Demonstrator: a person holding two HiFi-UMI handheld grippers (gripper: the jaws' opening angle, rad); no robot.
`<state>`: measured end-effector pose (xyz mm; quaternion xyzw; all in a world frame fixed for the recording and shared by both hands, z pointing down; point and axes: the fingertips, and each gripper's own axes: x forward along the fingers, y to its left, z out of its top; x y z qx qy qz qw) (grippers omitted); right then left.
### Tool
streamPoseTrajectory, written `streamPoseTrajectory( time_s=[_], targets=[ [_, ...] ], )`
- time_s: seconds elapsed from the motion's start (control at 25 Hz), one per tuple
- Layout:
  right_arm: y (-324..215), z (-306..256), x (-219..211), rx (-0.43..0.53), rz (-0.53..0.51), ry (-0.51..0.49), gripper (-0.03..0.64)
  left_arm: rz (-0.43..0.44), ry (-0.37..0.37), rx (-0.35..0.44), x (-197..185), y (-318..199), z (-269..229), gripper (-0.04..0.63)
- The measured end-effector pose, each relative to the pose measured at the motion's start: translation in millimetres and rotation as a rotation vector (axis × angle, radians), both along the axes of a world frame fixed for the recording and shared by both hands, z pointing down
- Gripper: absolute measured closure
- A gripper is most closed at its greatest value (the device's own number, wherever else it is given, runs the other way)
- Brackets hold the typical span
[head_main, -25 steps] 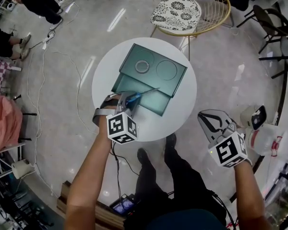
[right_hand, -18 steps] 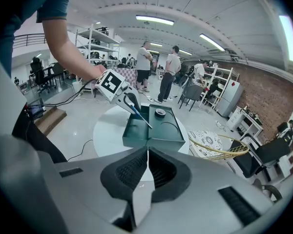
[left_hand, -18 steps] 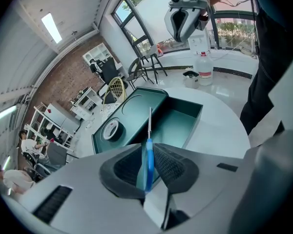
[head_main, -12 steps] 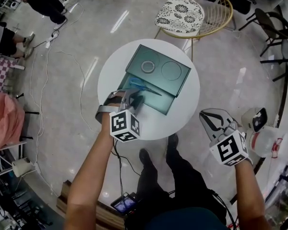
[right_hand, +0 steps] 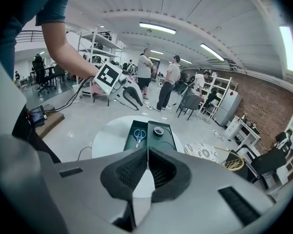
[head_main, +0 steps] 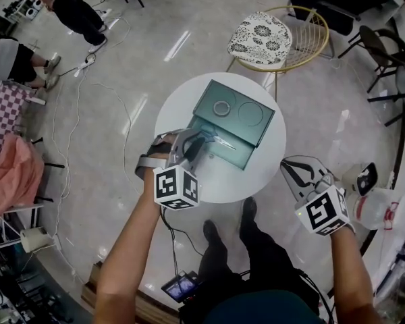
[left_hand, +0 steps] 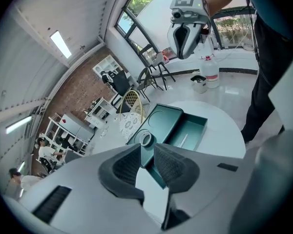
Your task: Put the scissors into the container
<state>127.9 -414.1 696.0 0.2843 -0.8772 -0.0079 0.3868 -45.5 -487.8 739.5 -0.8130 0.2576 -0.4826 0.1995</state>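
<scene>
The blue-handled scissors [head_main: 214, 140] [right_hand: 138, 135] lie in the open trough of the teal container [head_main: 248, 125] [left_hand: 168, 117] [right_hand: 128, 141] on the round white table [head_main: 256, 175]. A tape roll [head_main: 221, 108] [right_hand: 158, 130] rests on the container's flat half. My left gripper [head_main: 193, 140] [left_hand: 147, 151] hovers at the container's near-left edge, open, with nothing between its jaws. My right gripper [head_main: 289, 165] [right_hand: 147, 152] hangs off the table's right side, shut and empty.
A gold wire chair [head_main: 270, 36] with a patterned cushion stands behind the table. A plastic jug [head_main: 372, 206] and a small pot sit on the floor at the right. Cables run across the floor at the left, where people stand at the far left.
A second ago the left gripper held the scissors over the container. They now lie in the trough, and the left gripper has opened and drawn back a little. The right gripper stayed put.
</scene>
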Motion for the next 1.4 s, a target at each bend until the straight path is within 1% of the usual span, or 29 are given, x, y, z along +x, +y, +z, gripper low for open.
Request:
streamPoseTrajectory(
  time_s=[0.24,0.36,0.52,0.68,0.84,0.96,1.08,1.24,1.4],
  targets=[
    [6,-81,-34,0.085,-0.007,-0.052,0.578,-0.025,0.104,0.083,-21,20,-102,0.544],
    [13,-126,-49,0.134,-0.032,-0.067,0.578,-0.038,0.164,0.112,-32,36,-153,0.562],
    [25,-188,-69,0.198,-0.05,-0.083,0.58,-0.063,0.267,0.142,-50,61,-225,0.577],
    [48,-251,-96,0.254,-0.069,-0.094,0.58,-0.074,0.355,0.173,-72,97,-298,0.577],
    [74,-318,-122,0.31,-0.09,-0.103,0.58,-0.067,0.383,0.228,-92,136,-367,0.577],
    [100,-359,-140,0.352,-0.103,-0.107,0.58,-0.071,0.394,0.278,-109,169,-408,0.577],
    [129,-395,-153,0.396,-0.107,-0.112,0.58,-0.087,0.428,0.317,-123,205,-444,0.577],
    [167,-430,-166,0.428,-0.102,-0.113,0.58,-0.113,0.468,0.346,-143,252,-480,0.577],
    [204,-447,-181,0.448,-0.097,-0.115,0.58,-0.133,0.504,0.364,-162,295,-497,0.577]
  ],
)
